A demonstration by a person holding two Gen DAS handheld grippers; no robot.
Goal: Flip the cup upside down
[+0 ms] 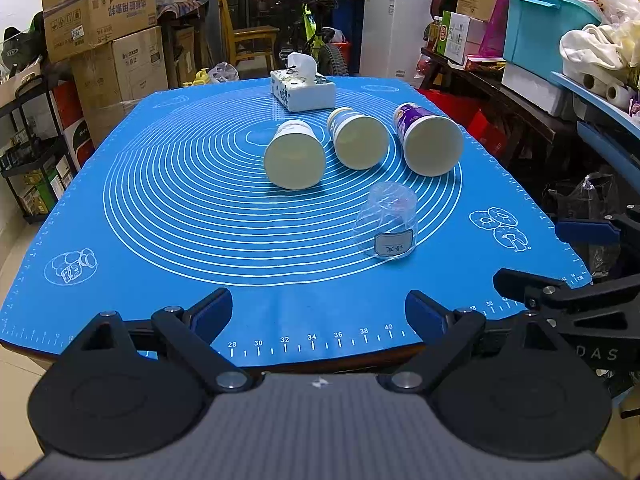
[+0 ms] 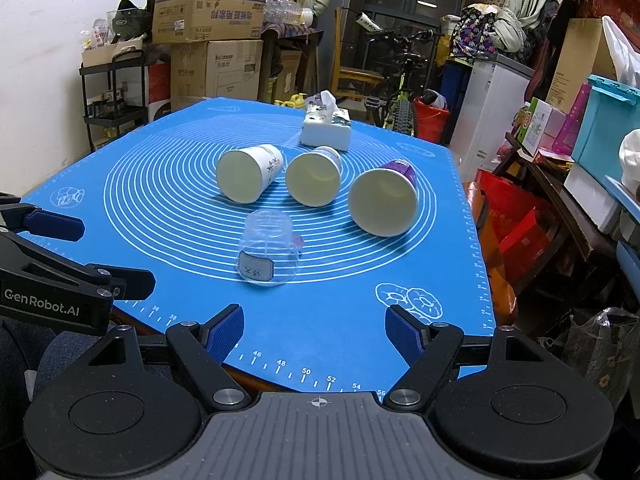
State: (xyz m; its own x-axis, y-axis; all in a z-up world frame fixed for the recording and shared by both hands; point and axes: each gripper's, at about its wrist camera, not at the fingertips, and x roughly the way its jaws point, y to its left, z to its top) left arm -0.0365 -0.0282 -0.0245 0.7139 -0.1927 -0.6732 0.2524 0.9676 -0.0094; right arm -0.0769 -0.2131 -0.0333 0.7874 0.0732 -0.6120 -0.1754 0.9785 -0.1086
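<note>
Three paper cups lie on their sides on the blue mat [image 1: 160, 208], mouths toward me: a white one [image 1: 294, 155] [image 2: 249, 174], a middle one [image 1: 357, 138] [image 2: 314, 176] and a purple one [image 1: 430, 139] [image 2: 384, 198]. A clear plastic cup [image 1: 386, 222] [image 2: 268, 248] with a label stands mouth down nearer me. My left gripper [image 1: 318, 312] is open and empty at the mat's near edge. My right gripper [image 2: 314, 334] is open and empty, near the front edge, just short of the clear cup. Each gripper shows at the side of the other's view.
A tissue box [image 1: 303, 86] [image 2: 326, 128] stands at the mat's far side. Cardboard boxes [image 1: 100, 16], a bicycle [image 2: 400, 80], a white cabinet [image 1: 394, 28] and cluttered shelves [image 1: 560, 60] surround the table.
</note>
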